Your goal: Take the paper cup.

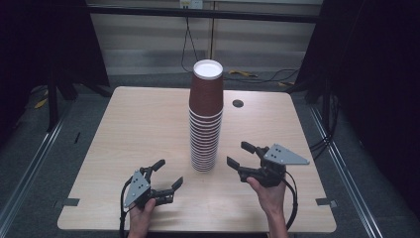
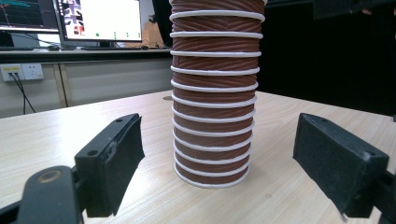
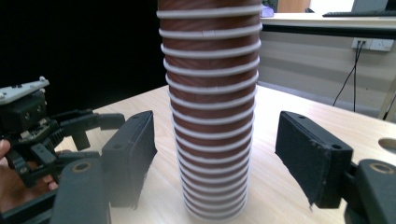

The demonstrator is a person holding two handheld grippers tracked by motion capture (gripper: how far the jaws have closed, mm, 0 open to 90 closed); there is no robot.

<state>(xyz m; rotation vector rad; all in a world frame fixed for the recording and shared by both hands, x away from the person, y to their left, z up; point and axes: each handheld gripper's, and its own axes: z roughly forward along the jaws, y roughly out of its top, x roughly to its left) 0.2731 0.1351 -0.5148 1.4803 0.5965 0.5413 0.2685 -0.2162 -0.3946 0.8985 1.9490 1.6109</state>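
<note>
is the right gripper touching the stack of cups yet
Apart. In the high view, bare table shows between the right gripper and the stack of cups.

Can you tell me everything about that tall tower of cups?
The cup stack is many brown paper cups nested upside down, with ribbed sides and white rims showing as rings. The top cup's white bottom faces up. It stands upright near the middle of the wooden table. Nothing else touches it; both grippers sit apart from it.

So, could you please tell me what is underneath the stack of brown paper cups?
The stack of cups stands upside down, straight on the wooden table. Nothing lies around its bottom rim; whatever may sit inside the cups is covered.
</note>
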